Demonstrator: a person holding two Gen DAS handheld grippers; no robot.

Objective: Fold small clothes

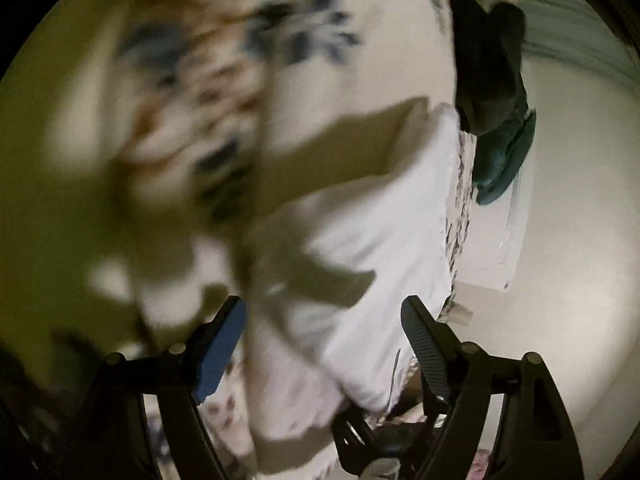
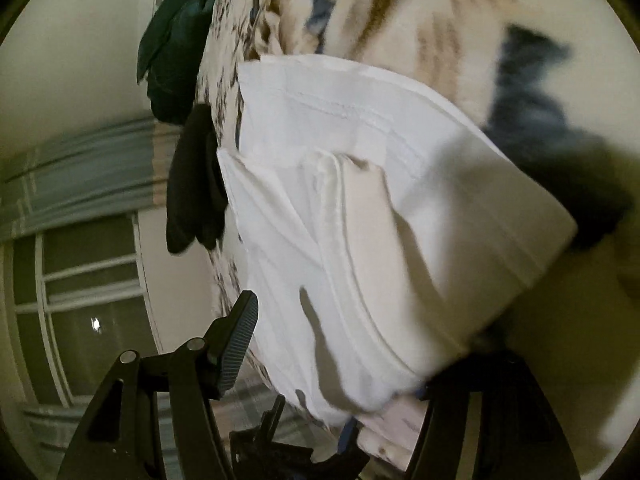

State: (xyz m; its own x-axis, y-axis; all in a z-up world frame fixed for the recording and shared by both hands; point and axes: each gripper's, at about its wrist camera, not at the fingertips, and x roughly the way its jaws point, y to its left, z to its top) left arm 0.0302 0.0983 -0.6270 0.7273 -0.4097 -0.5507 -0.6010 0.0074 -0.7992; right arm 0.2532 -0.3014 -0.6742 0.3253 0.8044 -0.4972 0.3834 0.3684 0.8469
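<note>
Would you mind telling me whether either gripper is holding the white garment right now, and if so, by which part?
Neither holds it. The left gripper and right gripper both stand open over the white garment.

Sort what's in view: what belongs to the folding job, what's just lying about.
Job:
- white garment
- left hand-held gripper, open
- right hand-held gripper, open

Lying about:
- green cloth
- black cloth
- floral bedspread
- window
</note>
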